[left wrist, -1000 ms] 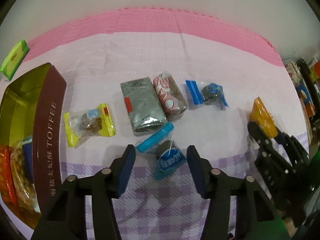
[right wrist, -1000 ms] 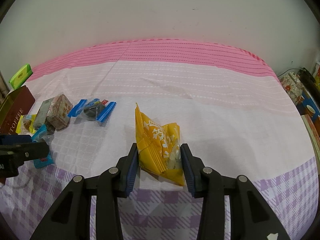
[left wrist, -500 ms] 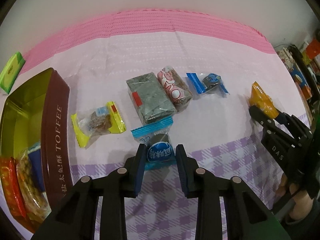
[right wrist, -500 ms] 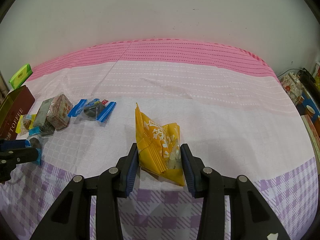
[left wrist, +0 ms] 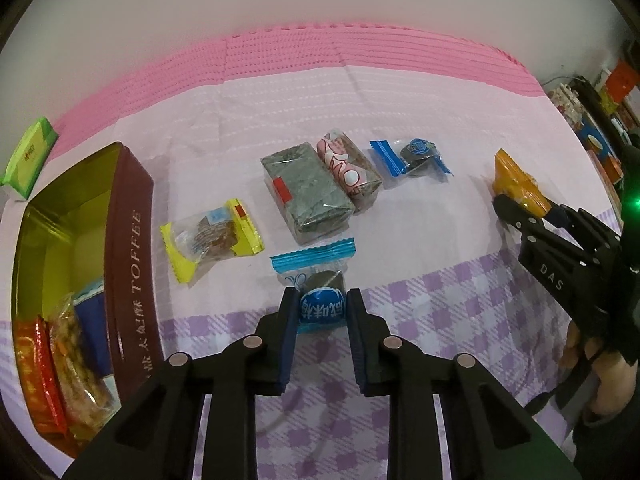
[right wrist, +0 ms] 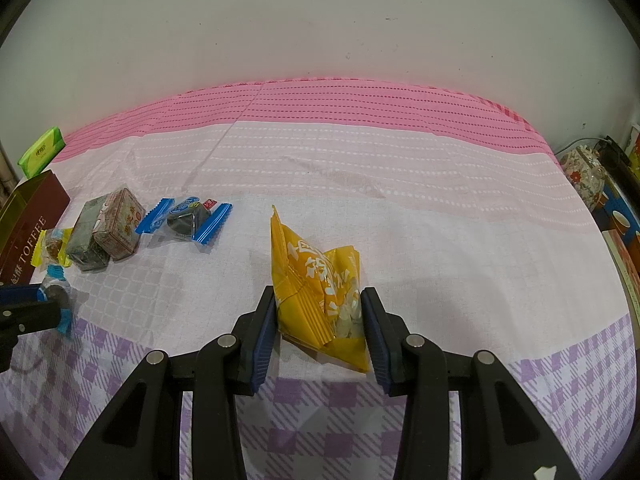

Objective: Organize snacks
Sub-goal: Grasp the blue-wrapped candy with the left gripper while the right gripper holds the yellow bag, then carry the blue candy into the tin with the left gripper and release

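My left gripper [left wrist: 322,306] is shut on a small light-blue wrapped sweet [left wrist: 320,302] lying on the cloth; its far end sticks out beyond the pads. My right gripper [right wrist: 319,312] is shut on a yellow snack packet [right wrist: 316,280], whose top stands upright above the fingers. In the left wrist view that packet [left wrist: 516,184] and the right gripper [left wrist: 524,210] show at the right. The open toffee tin [left wrist: 128,248] sits at the left with several packets inside. A yellow-ended sweet [left wrist: 212,236], a grey block [left wrist: 308,192], a pink-patterned block [left wrist: 348,170] and a blue-ended sweet [left wrist: 416,154] lie between.
A green box [left wrist: 30,156] lies at the far left by the tin. The pink and lilac cloth [right wrist: 360,168] covers the table up to a white wall. Shelves with boxes and a patterned pot [right wrist: 582,174] stand at the right edge.
My left gripper's jaws closed from wide apart onto the light-blue sweet, and the wrist rolled a little. The right gripper kept still with the yellow packet.
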